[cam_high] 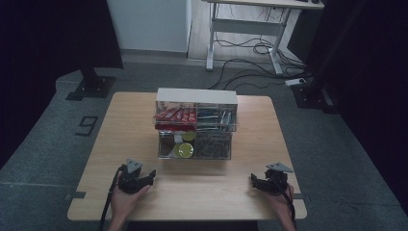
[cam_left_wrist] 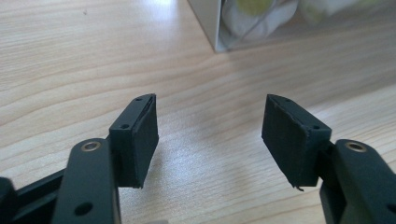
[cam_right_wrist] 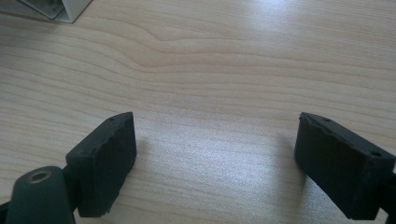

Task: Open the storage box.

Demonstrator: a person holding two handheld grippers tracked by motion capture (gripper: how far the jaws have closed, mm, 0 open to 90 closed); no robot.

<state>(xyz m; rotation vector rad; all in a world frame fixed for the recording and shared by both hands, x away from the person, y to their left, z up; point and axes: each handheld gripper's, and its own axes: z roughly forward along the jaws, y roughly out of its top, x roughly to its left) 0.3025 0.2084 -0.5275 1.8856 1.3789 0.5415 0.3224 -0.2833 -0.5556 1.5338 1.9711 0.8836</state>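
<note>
Both black two-jaw grippers, left (cam_high: 153,175) and right (cam_high: 252,179), gape empty; a careless reach could shove the clear plastic drawer organiser (cam_high: 195,124) backward

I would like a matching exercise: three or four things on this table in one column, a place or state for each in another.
1. left tongs
2. right tongs
3. red packets
4. yellow-green round things

a. upper drawer of the clear organizer
b. lower drawer
c. open, near table's left front
d. open, near table's right front

Pairs: 1-c, 2-d, 3-a, 4-b
</note>
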